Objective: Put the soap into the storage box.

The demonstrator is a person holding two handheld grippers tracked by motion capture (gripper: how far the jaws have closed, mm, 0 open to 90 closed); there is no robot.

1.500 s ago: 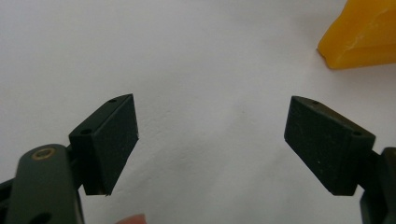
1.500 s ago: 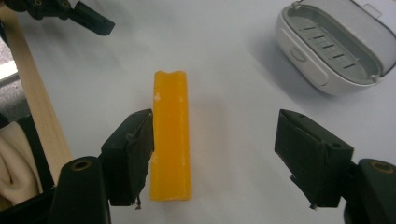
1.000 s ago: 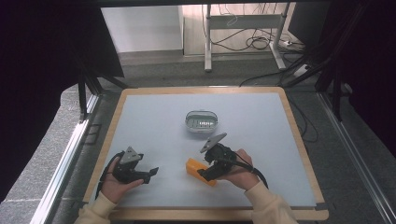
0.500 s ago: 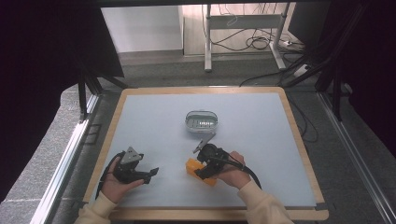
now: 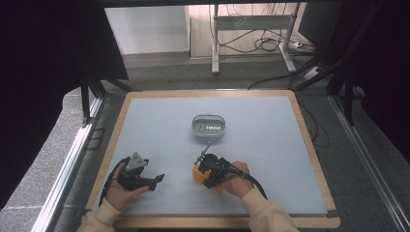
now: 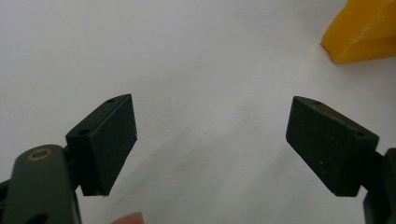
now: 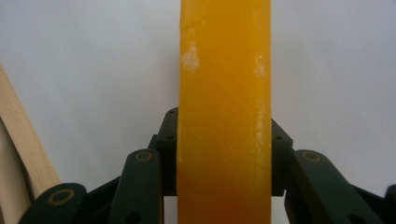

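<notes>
High view takes in a pale desk (image 5: 270, 159) with a wooden rim, and on it, a little past the middle toward the far edge, an oval clear container (image 5: 209, 126) with a white rim; something small lies inside, too small to name. A thin metal rod (image 5: 205, 150) lies on the desk between that container and the right gripper (image 5: 209, 170). Beyond the far edge stand the legs of another table with loose cables on the floor, and dark frame posts rise at both sides of the desk.

Near the front edge, slightly left of centre, the right gripper is clamped on an orange block (image 5: 197, 173); the hand (image 5: 236, 180) and the gripper's black body cover most of the block from above. In the right gripper view the orange block (image 7: 224, 107) stands as a tall slab between the jaws, which press its two sides, with the desk's wooden rim (image 7: 18, 144) at the left. The left gripper (image 5: 157, 179) lies near the front left corner, held low in the left hand (image 5: 118, 191), well apart from the block. The left gripper view shows its jaws spread wide with nothing between them, bare desk beneath, and a corner of the orange block (image 6: 364, 32) at the upper right.

Compared with a second ago, the right gripper has turned: its grey plate, then raised toward the container, has swung out of sight. The left gripper has stayed put.
</notes>
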